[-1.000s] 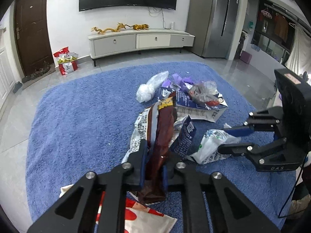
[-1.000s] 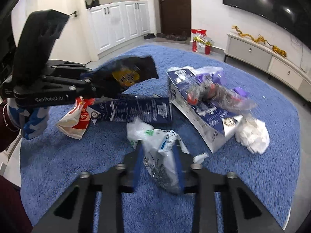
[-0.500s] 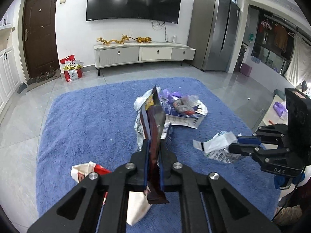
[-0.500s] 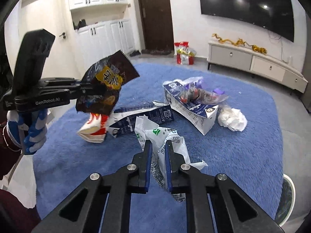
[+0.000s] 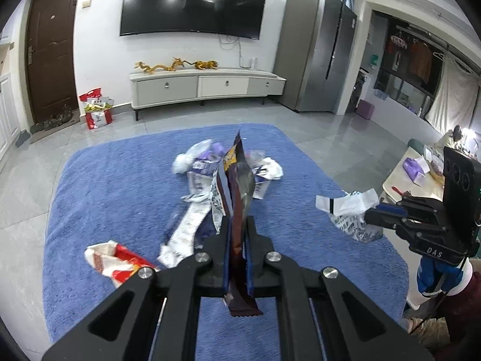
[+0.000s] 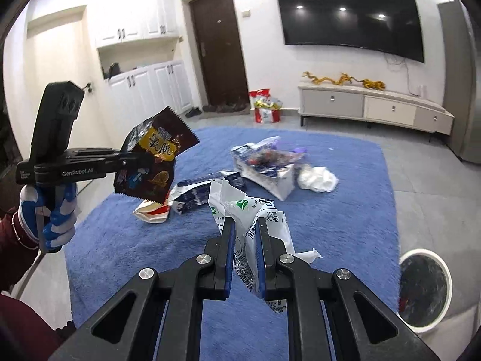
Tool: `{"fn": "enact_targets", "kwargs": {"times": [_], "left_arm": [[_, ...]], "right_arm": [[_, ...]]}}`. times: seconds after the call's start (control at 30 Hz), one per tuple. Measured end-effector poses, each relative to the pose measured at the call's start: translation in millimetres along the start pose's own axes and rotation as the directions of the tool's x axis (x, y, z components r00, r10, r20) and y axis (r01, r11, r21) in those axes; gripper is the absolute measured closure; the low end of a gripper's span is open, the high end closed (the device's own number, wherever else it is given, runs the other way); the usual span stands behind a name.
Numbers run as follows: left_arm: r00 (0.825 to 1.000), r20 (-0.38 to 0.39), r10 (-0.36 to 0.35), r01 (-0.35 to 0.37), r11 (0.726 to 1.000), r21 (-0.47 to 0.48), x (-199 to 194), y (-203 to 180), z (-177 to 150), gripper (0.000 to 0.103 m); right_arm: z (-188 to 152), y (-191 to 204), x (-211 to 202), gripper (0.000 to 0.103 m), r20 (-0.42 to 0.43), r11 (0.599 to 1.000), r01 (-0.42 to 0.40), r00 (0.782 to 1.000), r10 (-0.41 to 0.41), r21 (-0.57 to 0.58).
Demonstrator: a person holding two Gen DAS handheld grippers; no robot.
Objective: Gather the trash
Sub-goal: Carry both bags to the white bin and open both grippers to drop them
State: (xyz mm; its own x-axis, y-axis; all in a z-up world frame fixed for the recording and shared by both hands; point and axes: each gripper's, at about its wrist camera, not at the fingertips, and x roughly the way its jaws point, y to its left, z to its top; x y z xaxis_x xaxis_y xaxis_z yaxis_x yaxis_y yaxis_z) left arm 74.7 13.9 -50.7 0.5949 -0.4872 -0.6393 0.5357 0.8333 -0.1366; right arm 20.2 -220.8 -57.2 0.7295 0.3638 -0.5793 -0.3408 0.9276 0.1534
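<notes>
Both wrappers lifted off rug (image 5: 120,192), bin (image 6: 424,288) beside rug

bin (image 6: 444,273) cut off, rug litter (image 5: 198,162) blurred

- Home living room
- Wall-mounted TV (image 5: 192,3) above a low media cabinet (image 5: 207,85) with gold dragon figurines (image 5: 176,64)
- Blue rug (image 5: 120,186) on grey floor tiles
- Fridge (image 5: 318,51), brown entry door (image 6: 218,48), white cupboards (image 6: 150,87)

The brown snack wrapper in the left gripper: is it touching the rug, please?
Apart. The right wrist view shows the brown snack wrapper held in the left gripper, hanging clear above the rug.
</notes>
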Motion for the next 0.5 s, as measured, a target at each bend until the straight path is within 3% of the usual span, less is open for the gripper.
{"fn": "enact_targets", "kwargs": {"times": [0.27, 0.5], "left_arm": [[0.996, -0.063, -0.065, 0.070, 0.994, 0.081, 46, -62, 23, 0.096], [0.975, -0.164, -0.153, 0.178, 0.973, 0.147, 117, -143, 50, 0.096]], "right_arm": [[-20, -48, -33, 0.090, 0.042, 0.993, 0.071, 0.996, -0.075, 0.092], [-45, -104, -69, 0.090, 0.074, 0.963, 0.170, 0.979, -0.189, 0.210]]}}
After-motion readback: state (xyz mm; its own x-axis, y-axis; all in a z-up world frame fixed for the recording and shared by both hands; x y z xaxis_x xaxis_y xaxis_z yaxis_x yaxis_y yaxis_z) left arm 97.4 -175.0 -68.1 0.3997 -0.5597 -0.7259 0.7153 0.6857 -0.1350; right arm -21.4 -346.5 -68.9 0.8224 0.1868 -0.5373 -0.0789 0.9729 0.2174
